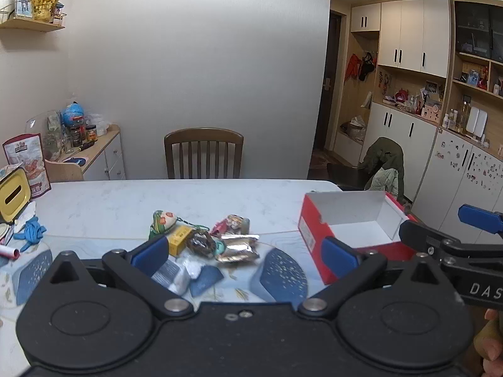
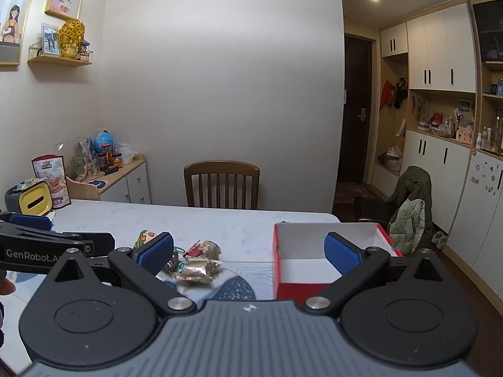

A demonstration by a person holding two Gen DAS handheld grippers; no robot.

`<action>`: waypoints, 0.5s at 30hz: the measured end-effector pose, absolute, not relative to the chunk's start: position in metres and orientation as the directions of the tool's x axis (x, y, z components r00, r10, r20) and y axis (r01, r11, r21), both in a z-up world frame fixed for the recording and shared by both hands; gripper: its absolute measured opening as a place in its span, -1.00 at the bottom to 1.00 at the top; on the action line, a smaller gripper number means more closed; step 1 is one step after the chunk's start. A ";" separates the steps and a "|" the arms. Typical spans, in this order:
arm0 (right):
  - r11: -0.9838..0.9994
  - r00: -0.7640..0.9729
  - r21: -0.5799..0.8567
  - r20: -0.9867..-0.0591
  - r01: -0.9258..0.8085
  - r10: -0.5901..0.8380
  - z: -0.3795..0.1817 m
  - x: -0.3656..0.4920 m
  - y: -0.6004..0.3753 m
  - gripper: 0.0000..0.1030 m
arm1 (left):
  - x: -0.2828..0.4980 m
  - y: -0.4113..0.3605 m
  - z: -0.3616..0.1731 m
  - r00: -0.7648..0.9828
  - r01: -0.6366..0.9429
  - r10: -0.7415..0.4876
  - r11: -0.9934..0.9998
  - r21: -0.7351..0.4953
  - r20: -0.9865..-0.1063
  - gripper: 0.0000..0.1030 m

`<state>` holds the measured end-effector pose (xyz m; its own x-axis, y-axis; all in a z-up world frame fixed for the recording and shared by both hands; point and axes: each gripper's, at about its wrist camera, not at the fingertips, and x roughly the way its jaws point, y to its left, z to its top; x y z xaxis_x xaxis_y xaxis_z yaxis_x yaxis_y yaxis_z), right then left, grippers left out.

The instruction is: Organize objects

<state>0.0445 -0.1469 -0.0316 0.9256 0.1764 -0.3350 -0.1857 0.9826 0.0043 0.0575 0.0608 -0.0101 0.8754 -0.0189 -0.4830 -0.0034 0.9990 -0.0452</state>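
Note:
A heap of small items lies mid-table: a painted egg-shaped pouch (image 1: 163, 220), a yellow box (image 1: 178, 240), a woven ring (image 1: 200, 243), a foil packet (image 1: 239, 247) and a white wrapped pack (image 1: 180, 275). An empty red box with a white inside (image 1: 355, 226) stands to the right of the heap. My left gripper (image 1: 245, 256) is open just short of the heap, holding nothing. My right gripper (image 2: 248, 256) is open as well, between the foil packet (image 2: 195, 271) and the red box (image 2: 314, 251). Each gripper shows at the edge of the other's view.
A wooden chair (image 1: 203, 152) stands at the table's far side. At the far left are a yellow tissue holder (image 1: 14, 196), a snack bag (image 1: 30, 163) and blue gloves (image 1: 30, 231). A jacket-draped chair (image 1: 385, 166) and white cabinets (image 1: 405, 132) stand to the right.

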 end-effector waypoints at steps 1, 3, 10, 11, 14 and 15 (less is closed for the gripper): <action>0.983 0.925 0.002 -0.338 -0.184 0.174 -0.032 0.049 -0.142 1.00 | 0.063 0.066 -0.010 0.874 0.001 -0.024 0.999 -0.047 -0.485 0.99; 0.984 0.924 0.000 -0.342 -0.180 0.169 -0.033 0.059 -0.130 1.00 | 0.072 0.076 -0.010 0.873 0.010 -0.032 0.999 -0.049 -0.487 0.99; 0.985 0.916 -0.001 -0.367 -0.175 0.162 -0.037 0.089 -0.094 1.00 | 0.101 0.112 -0.014 0.862 0.023 -0.048 0.998 -0.055 -0.505 0.99; 0.985 0.915 -0.003 -0.372 -0.170 0.157 -0.037 0.093 -0.089 1.00 | 0.107 0.120 -0.014 0.859 0.027 -0.052 0.998 -0.058 -0.510 0.99; 0.986 0.908 0.003 -0.388 -0.167 0.155 -0.037 0.105 -0.075 1.00 | 0.116 0.134 -0.017 0.853 0.031 -0.059 0.998 -0.062 -0.518 0.99; 0.986 0.907 0.003 -0.393 -0.167 0.155 -0.037 0.108 -0.071 1.00 | 0.120 0.138 -0.017 0.851 0.032 -0.059 0.998 -0.060 -0.521 0.99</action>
<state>0.1081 -0.0715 -0.0373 0.9067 0.1545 -0.3926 -0.1668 0.9860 0.0030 0.1198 0.1378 -0.0175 0.8513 -0.0589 -0.5213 0.0323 0.9977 -0.0600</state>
